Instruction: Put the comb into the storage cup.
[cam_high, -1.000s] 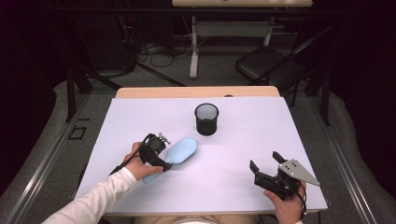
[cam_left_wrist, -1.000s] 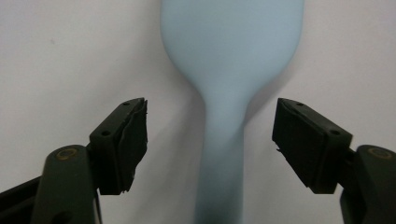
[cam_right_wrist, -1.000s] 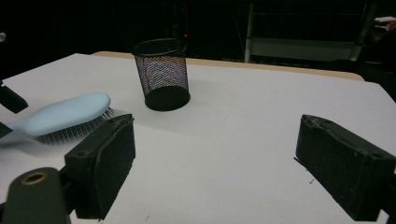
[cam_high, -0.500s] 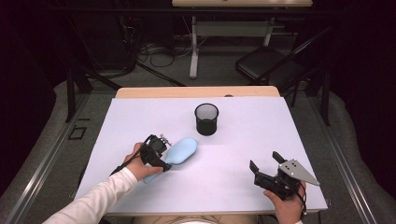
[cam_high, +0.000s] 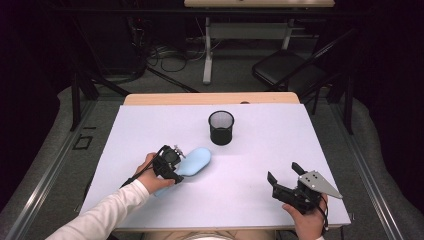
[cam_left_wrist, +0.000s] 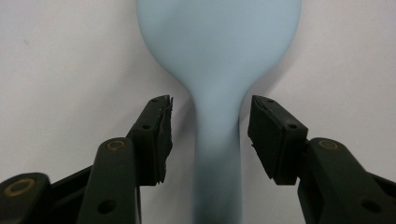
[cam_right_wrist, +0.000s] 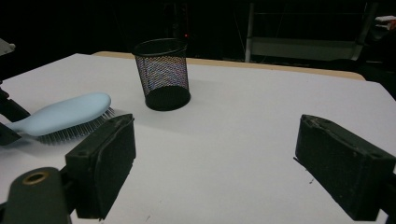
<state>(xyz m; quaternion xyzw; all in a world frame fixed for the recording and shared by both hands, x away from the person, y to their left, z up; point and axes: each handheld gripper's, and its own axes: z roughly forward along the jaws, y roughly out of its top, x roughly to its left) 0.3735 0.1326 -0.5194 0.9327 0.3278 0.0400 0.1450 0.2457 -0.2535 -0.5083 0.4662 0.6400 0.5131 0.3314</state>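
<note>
Since the earlier frames the left gripper (cam_high: 172, 165) has been closing its jaws around the brush (cam_high: 192, 161) handle; hands, brush and cup (cam_high: 221, 127) sit where they were. In the left gripper view the pads (cam_left_wrist: 161, 135) flank the handle with a sliver of gap on each side, so they are released, not yet pressing. The right gripper (cam_high: 285, 180) hovers open near the table's (cam_high: 280, 135) front right corner, grasping nothing.

White sheet covers the table, with bare wood at the far edge; beyond it lie a dark floor, cables, a chair (cam_high: 285, 67) and a desk frame.

On the left half, the brush's long axis runs from the left gripper up-right toward the cup, head leading. From above it shows a plain blue back; the right gripper view reveals bristles (cam_right_wrist: 77, 130) facing down on the sheet and the cup's mesh wall.
</note>
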